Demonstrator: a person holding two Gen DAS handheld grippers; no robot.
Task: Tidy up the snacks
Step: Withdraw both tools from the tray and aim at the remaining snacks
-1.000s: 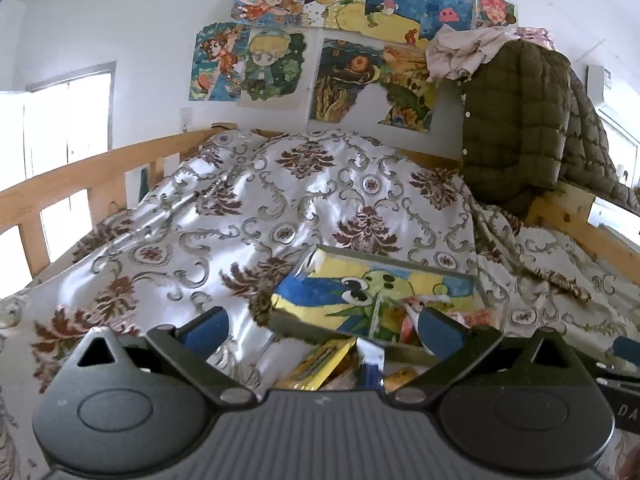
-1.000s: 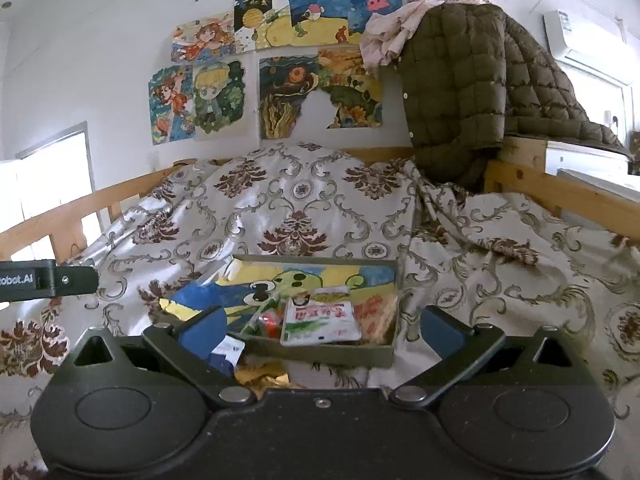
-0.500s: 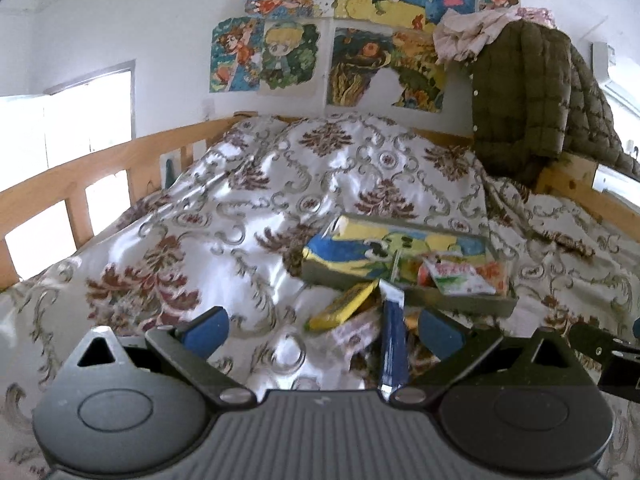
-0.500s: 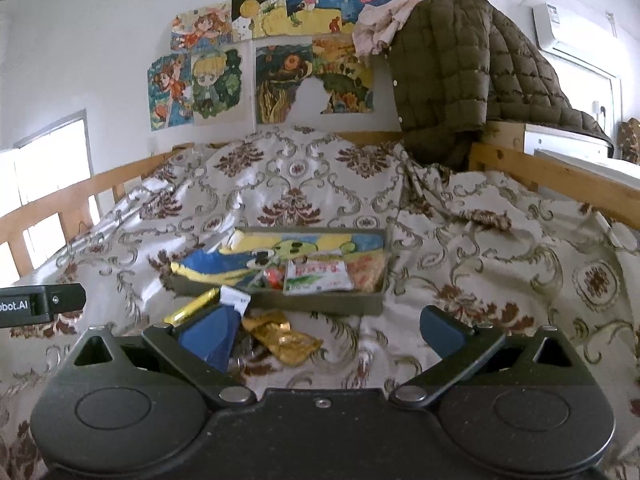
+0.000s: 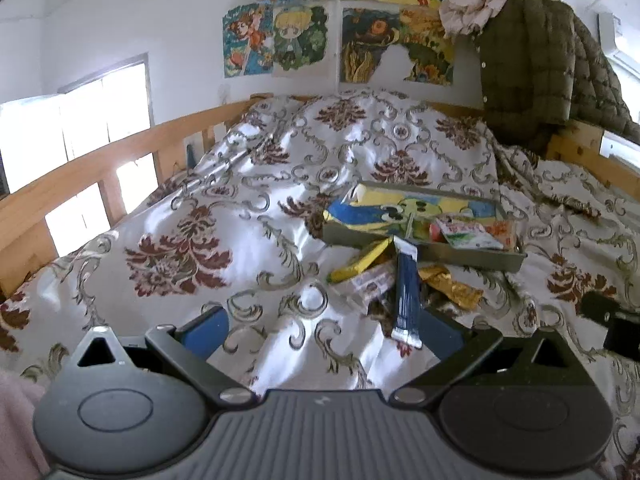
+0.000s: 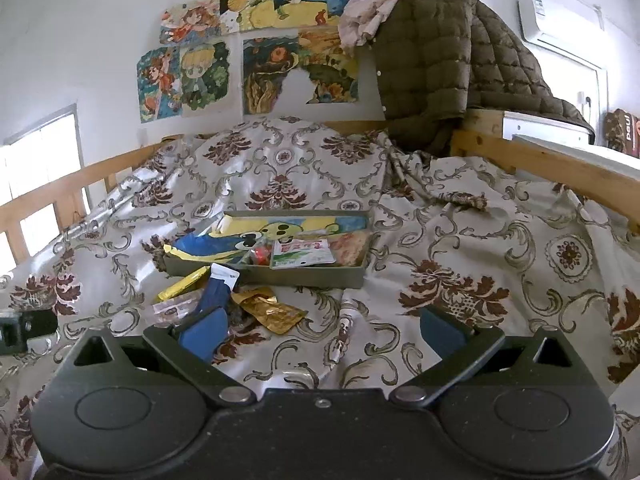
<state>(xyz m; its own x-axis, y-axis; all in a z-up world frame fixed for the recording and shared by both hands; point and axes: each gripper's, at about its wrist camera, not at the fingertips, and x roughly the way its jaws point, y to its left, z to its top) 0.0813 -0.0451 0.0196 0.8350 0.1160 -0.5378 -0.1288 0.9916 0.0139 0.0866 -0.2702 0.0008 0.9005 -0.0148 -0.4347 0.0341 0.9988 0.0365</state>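
A shallow grey-green tray point(image 5: 472, 257) point(image 6: 280, 277) lies on the bed, with a cartoon picture in its left part and a white snack packet point(image 5: 466, 234) point(image 6: 302, 253) and red snacks in its right part. In front of it lie loose snacks: a yellow bar point(image 5: 360, 262) point(image 6: 182, 285), a dark blue packet point(image 5: 406, 294) point(image 6: 216, 290), a gold packet point(image 5: 452, 290) point(image 6: 272, 310) and a pale packet point(image 5: 370, 282) point(image 6: 172, 308). My left gripper point(image 5: 320, 330) is open and empty, near the loose snacks. My right gripper point(image 6: 322, 330) is open and empty, short of the pile.
The bed has a shiny floral cover point(image 5: 240, 216) and wooden rails at the left point(image 5: 80, 164) and at the right point(image 6: 560, 164). A brown quilted jacket point(image 6: 440, 72) hangs at the head of the bed. Posters cover the wall.
Both grippers have pulled back and risen from the tray. The loose snacks in front of the tray have come into full view. Both stay open.
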